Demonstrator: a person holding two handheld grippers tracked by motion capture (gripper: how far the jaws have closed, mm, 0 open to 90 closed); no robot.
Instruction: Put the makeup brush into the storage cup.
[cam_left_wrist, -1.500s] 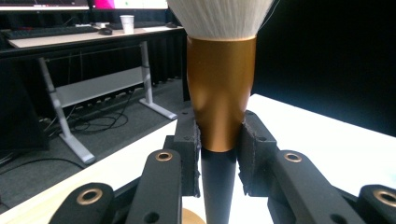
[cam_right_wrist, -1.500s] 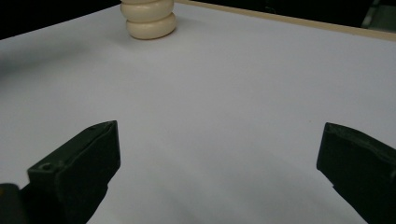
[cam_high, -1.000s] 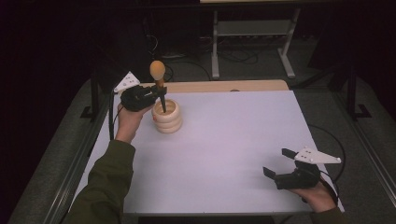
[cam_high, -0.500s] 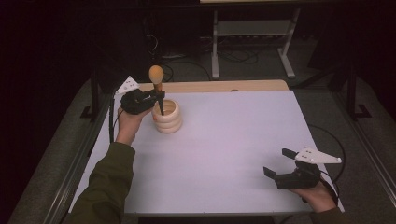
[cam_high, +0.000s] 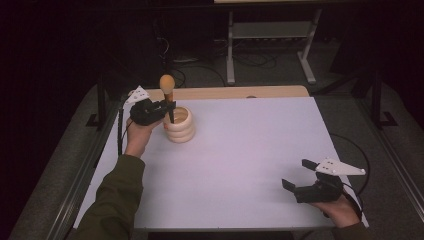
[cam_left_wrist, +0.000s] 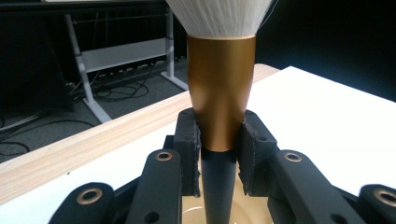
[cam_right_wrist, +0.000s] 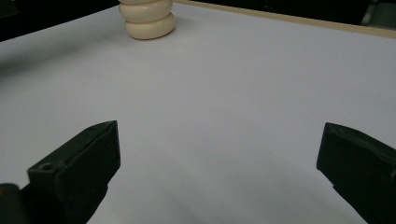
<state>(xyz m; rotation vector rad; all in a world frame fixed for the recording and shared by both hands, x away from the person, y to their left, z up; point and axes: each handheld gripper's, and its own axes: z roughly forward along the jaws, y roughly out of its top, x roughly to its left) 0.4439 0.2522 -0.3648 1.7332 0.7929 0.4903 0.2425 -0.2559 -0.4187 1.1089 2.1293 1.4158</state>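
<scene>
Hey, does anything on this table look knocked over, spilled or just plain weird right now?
Nothing stands out. The cream holder stands upright on the white table, the left gripper holds the brush upright over it, and the right gripper rests open near the front edge.

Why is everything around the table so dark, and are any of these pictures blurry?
High view: light falls on the white table, the surroundings stay near black. Left gripper view: the gold-collared brush looks sharp, the background soft. Right gripper view: the near black tool tips blur slightly; the cream ribbed holder is clearer.
</scene>
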